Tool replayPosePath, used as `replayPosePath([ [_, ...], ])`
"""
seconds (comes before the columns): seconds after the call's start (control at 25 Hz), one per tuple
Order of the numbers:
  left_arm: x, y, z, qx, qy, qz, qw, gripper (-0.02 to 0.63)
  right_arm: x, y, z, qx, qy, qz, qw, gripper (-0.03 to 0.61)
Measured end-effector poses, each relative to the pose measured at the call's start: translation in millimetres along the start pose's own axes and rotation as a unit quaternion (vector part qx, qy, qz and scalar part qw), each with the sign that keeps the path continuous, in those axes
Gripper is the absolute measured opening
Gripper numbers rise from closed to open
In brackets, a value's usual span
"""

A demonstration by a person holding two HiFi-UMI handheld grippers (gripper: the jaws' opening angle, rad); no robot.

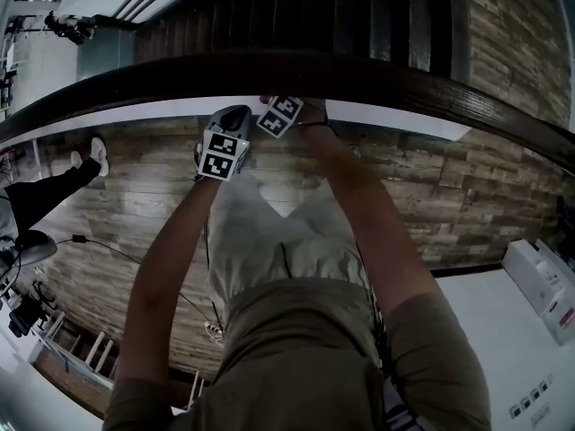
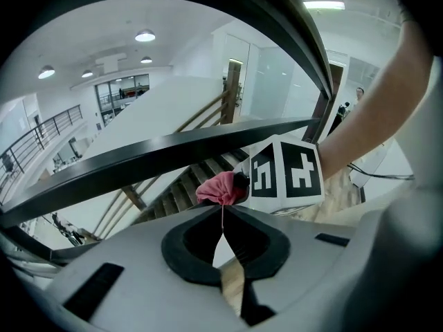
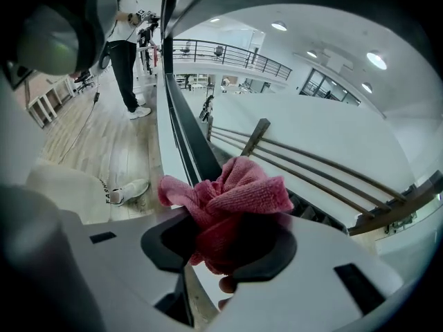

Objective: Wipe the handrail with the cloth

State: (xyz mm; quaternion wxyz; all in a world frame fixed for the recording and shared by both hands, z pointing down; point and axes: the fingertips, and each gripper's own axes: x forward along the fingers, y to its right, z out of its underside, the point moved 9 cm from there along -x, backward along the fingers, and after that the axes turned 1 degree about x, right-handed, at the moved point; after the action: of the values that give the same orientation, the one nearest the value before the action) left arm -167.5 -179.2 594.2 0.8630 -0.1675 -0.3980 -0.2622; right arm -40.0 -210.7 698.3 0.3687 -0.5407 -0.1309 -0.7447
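Note:
A dark wooden handrail [image 1: 359,74] arcs across the head view, just beyond both grippers. My right gripper [image 1: 271,102] is shut on a bunched pink cloth [image 3: 232,199], which fills its jaws in the right gripper view, close beside the rail [image 3: 185,137]. A sliver of the cloth [image 1: 265,100] shows at the rail's near edge. My left gripper [image 1: 232,119] is just left of it and a little nearer me. Its jaws are shut with nothing between them [image 2: 223,216]. In the left gripper view the cloth [image 2: 220,189] and the right gripper's marker cube [image 2: 287,168] sit just below the rail [image 2: 173,154].
Dark stairs [image 1: 296,16] drop away beyond the rail. A person [image 1: 54,187] in white shoes stands on the wooden floor at the left, near cables and equipment [image 1: 22,312]. A white box [image 1: 544,281] lies at the lower right.

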Motion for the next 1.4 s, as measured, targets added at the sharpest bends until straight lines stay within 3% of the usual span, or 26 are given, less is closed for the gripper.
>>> replayPosePath([
  [0.24,16.2,14.8,-6.2,0.01,0.008,-0.014,0.9998,0.018,-0.1,5.2,5.2,-0.008,-0.003,-0.027,1.0,0.146],
  [0.52,38.9,7.6,24.7,-0.037,0.012,-0.051,0.9979,0.018,-0.3,-4.7,7.7,-0.019,0.028,-0.008,0.999,0.147],
  [0.68,50.0,1.0,44.6,-0.008,0.021,-0.079,0.9966,0.018,7.8,-8.9,12.0,-0.032,0.046,-0.009,0.998,0.147],
  [0.84,59.2,-1.2,57.3,-0.005,0.024,-0.109,0.9937,0.018,13.2,-15.6,20.6,-0.063,0.059,-0.01,0.996,0.147],
  [1.04,85.3,6.2,66.1,0.01,-0.02,-0.109,0.9937,0.018,21.0,-8.2,40.8,-0.078,0.102,-0.028,0.991,0.147],
  [1.28,104.7,37.2,72.4,0.065,0.026,-0.143,0.9872,0.018,27.8,-9.9,60.9,-0.092,0.119,-0.061,0.987,0.149],
  [1.4,102.7,43.9,76.2,0.092,0.068,-0.164,0.9797,0.018,25.9,-11.8,64.2,-0.102,0.132,-0.066,0.984,0.149],
])
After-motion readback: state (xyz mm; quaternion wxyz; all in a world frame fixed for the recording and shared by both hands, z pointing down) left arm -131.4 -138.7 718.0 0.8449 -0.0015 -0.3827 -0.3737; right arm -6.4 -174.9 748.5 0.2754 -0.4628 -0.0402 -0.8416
